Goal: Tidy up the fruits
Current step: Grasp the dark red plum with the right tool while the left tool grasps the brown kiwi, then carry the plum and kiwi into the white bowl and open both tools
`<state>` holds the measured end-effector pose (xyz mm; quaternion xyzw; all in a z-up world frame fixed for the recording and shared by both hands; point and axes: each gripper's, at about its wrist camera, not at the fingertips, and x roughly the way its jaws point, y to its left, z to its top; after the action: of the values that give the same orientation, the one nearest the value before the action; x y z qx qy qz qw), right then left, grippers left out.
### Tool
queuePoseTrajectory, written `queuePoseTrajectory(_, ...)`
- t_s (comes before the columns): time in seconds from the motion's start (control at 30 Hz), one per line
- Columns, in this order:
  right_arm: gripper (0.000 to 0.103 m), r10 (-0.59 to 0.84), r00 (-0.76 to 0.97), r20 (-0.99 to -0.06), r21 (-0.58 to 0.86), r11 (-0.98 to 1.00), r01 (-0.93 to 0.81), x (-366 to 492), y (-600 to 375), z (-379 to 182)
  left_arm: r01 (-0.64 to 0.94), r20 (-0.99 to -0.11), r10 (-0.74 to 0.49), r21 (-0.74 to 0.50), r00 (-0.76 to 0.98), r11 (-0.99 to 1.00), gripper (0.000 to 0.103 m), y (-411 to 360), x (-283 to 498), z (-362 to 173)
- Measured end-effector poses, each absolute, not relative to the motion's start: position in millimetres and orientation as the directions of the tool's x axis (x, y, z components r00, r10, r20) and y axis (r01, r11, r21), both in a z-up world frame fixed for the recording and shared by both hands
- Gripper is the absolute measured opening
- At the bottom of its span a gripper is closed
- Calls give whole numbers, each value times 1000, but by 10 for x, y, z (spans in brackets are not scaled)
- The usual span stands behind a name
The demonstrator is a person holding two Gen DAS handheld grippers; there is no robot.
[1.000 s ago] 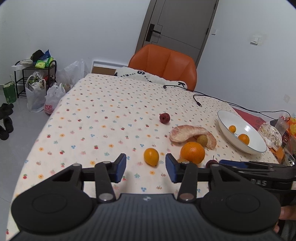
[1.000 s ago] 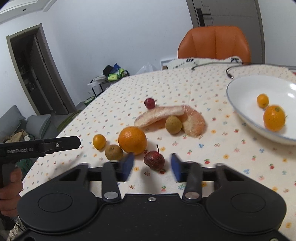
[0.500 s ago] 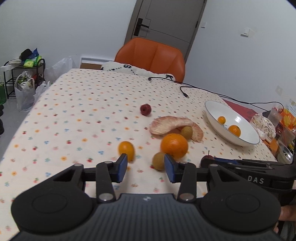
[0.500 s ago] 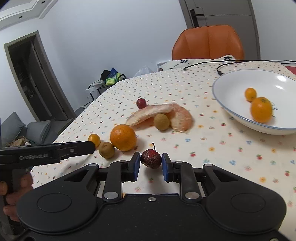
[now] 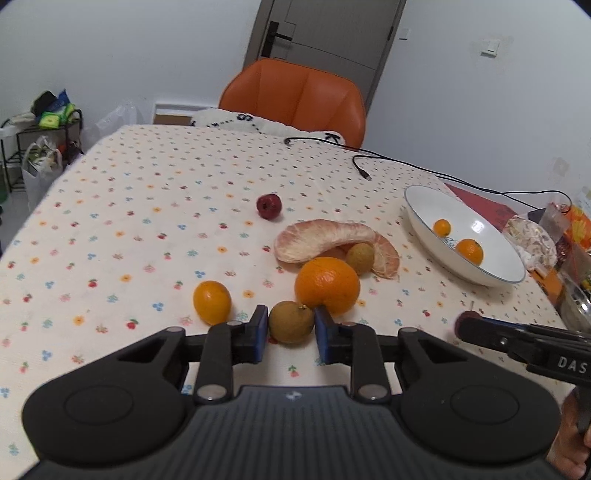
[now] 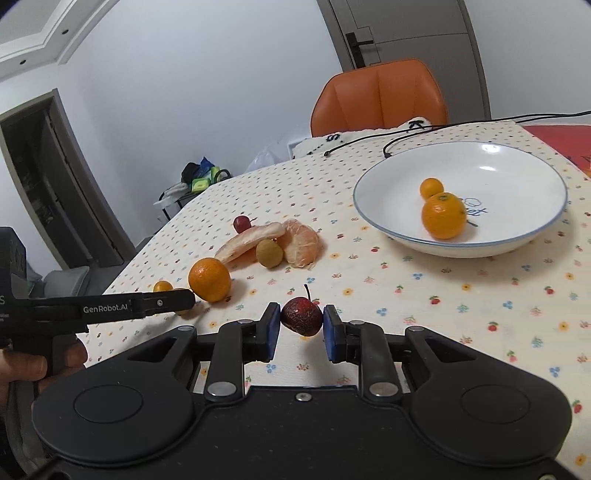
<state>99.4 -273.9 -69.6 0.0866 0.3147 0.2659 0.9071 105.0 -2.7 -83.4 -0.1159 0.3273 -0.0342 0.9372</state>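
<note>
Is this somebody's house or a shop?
Most likely a home, perhaps a dining room. There is a table with a flowery cloth, an orange chair pulled up to it, a room door, and shopping bags on the floor by a small rack.

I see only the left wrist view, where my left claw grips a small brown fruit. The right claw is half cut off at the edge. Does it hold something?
Observer: Yes. The right claw is shut on a dark red fruit, one pad on each side.
Operator: Has it a stem?
Observer: A thin stem stands up from its top.
Operator: Is something printed in the bowl?
Observer: Blue script on the white bowl's floor, beside the larger orange; too small to read.
</note>
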Motion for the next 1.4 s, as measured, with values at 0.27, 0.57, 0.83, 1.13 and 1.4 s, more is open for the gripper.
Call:
queuePoseTrajectory(0.27, 23, 528, 685, -501, 333, 849, -410, 965, -2884, -630, -14, -578, -124, -229, 807, 973, 25, -62, 973, -653)
queuePoseTrajectory(0.57, 23, 506, 722, -472, 335, 861, -384, 940, -3124, -521, 9, -540, -131, -223, 832, 975, 25, -199, 969, -458)
queuePoseTrajectory(0.83, 23, 475, 755, -451, 332, 875, -352, 950, -3318, -431, 38, -522, -148, -215, 840, 976, 25, -355, 1035, -350)
queuePoseTrajectory(1.13, 23, 452, 783, -428, 324, 885, -334, 1017, -3563, -320, 85, -496, -180, -208, 850, 974, 25, -644, 1204, -207)
queuePoseTrajectory(1.4, 23, 456, 781, -427, 323, 884, -339, 1189, -3702, -305, 97, -489, -188, -205, 852, 974, 25, -874, 1386, -145)
